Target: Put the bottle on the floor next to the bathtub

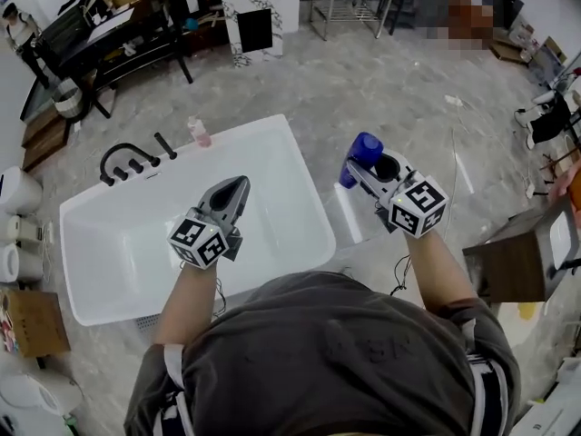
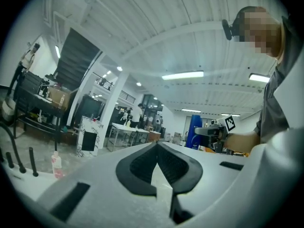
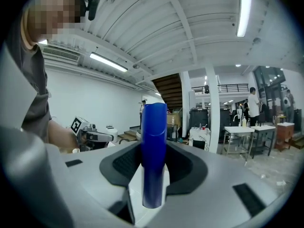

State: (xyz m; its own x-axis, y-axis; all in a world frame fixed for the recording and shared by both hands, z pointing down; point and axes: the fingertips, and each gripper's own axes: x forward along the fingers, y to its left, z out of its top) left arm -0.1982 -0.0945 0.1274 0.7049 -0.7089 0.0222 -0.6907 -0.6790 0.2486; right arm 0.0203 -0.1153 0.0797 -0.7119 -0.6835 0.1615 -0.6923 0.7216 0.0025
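Note:
A blue bottle point(image 1: 364, 150) sits in my right gripper point(image 1: 363, 167), whose jaws are shut on it, just right of the white bathtub point(image 1: 304, 166) and above the grey floor point(image 1: 408, 98). In the right gripper view the bottle point(image 3: 154, 146) stands upright between the black pads point(image 3: 183, 167), its top above the jaws. My left gripper point(image 1: 240, 185) hovers over the tub's inside, shut, with nothing in it. Its pads point(image 2: 178, 163) meet at the tip in the left gripper view, where the bottle point(image 2: 194, 131) also shows to the right.
A small pink bottle point(image 1: 198, 133) and a black faucet point(image 1: 127, 158) stand on the tub's far rim. A brown box point(image 1: 513, 263) is at the right. Paper rolls point(image 1: 18, 191) and a cardboard box point(image 1: 33, 322) lie left. Tables and a white panel point(image 1: 256, 12) stand far back.

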